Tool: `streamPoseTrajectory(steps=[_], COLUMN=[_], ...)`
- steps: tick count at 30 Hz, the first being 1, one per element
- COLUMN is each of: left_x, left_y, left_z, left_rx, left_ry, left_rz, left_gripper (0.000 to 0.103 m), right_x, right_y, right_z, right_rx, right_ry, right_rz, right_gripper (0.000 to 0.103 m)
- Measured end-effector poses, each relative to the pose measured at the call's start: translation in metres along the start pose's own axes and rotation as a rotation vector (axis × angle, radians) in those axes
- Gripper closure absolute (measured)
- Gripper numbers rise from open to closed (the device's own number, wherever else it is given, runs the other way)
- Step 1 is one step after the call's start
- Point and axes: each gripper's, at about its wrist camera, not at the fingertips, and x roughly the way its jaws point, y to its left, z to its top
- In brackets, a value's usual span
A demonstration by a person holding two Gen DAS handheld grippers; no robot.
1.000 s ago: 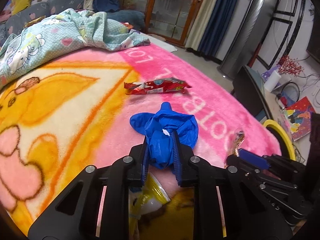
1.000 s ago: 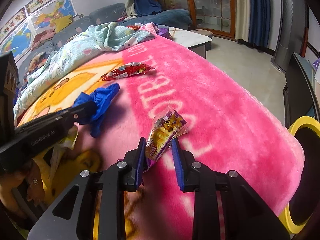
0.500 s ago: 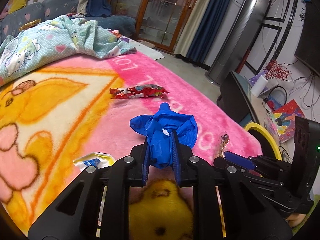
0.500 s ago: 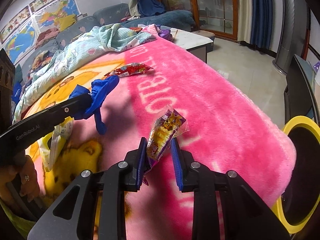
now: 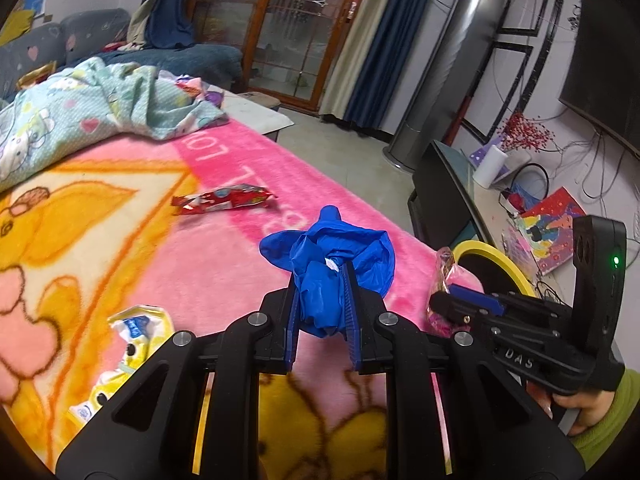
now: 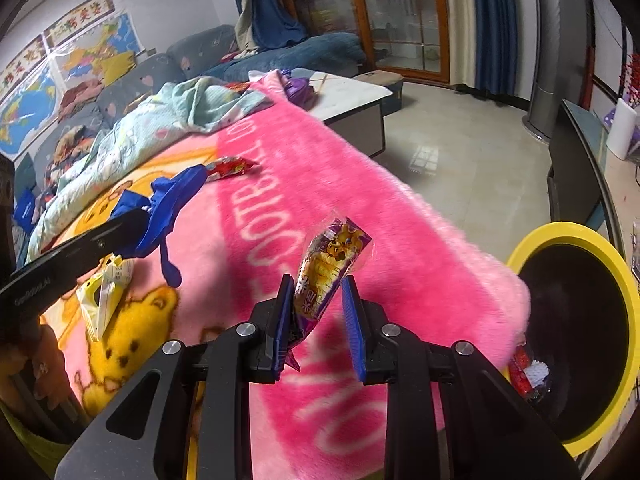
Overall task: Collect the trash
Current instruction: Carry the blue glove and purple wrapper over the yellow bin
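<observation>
My left gripper (image 5: 322, 300) is shut on a crumpled blue glove (image 5: 332, 256) and holds it above the pink blanket (image 5: 224, 280). My right gripper (image 6: 318, 304) is shut on a purple and yellow snack wrapper (image 6: 330, 264), held above the blanket's edge, left of the yellow-rimmed bin (image 6: 576, 312). The right gripper also shows at the right of the left wrist view (image 5: 460, 300), with the bin's rim (image 5: 492, 252) behind it. A red wrapper (image 5: 224, 200) and a yellow and white wrapper (image 5: 124, 344) lie on the blanket.
A light blue quilt (image 5: 88, 112) is heaped at the blanket's far left. A black TV stand (image 5: 444, 196) with clutter stands to the right. The bin holds some trash at its bottom (image 6: 528, 372). Tiled floor (image 6: 460, 160) lies beyond the blanket.
Both grippers have lifted and drawn back toward the right with their loads. The yellow bin has come further into the right wrist view. The yellow and white wrapper is now uncovered.
</observation>
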Motion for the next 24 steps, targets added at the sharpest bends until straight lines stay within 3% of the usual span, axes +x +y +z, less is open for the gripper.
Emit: streamPoseTrajectory(steps=[24], left_x=[-0.003], left_y=[-0.072], left_z=[-0.012], left_rx=[0.149], left_ry=[0.006], left_rz=[-0.094], left_gripper=[0.090], right_x=[-0.051], right_y=[-0.072], right_z=[0.001], right_rx=[0.135], right_ry=[-0.089], right_rz=[-0.072], right_gripper=[0.079])
